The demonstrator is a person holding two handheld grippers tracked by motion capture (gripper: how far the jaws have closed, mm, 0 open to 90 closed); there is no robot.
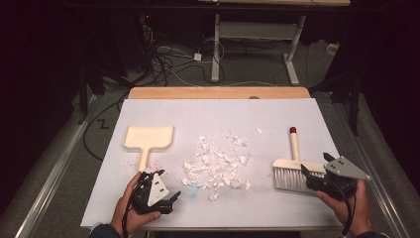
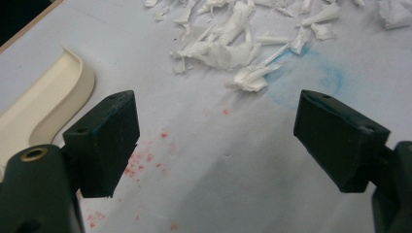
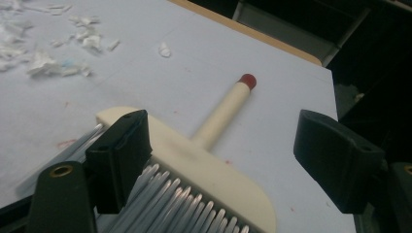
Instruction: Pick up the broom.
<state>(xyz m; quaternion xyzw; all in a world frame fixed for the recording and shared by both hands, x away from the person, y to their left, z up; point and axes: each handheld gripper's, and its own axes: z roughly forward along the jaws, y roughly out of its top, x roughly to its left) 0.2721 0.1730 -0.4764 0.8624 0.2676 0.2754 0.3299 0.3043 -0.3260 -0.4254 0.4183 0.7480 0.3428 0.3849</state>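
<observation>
A cream dustpan (image 1: 148,137) lies flat at the left of the white sheet, handle toward me; its rim (image 2: 46,104) shows in the left gripper view. A pile of torn white paper scraps (image 1: 216,162) (image 2: 228,41) sits mid-table. To the right lies a cream brush (image 1: 292,166) (image 3: 194,160) with grey bristles and a red-tipped handle pointing away. My left gripper (image 1: 169,201) (image 2: 216,104) is open just below the dustpan handle, aimed at the scraps. My right gripper (image 1: 309,177) (image 3: 221,121) is open, its jaws either side of the brush head, not closed on it.
The white sheet (image 1: 277,116) covers a wooden table whose far edge (image 1: 218,92) shows. A faint blue stain (image 2: 313,77) and red specks (image 2: 145,158) mark the sheet. One loose scrap (image 1: 259,130) lies apart from the pile. Beyond are a dark floor, cables and a desk frame (image 1: 216,44).
</observation>
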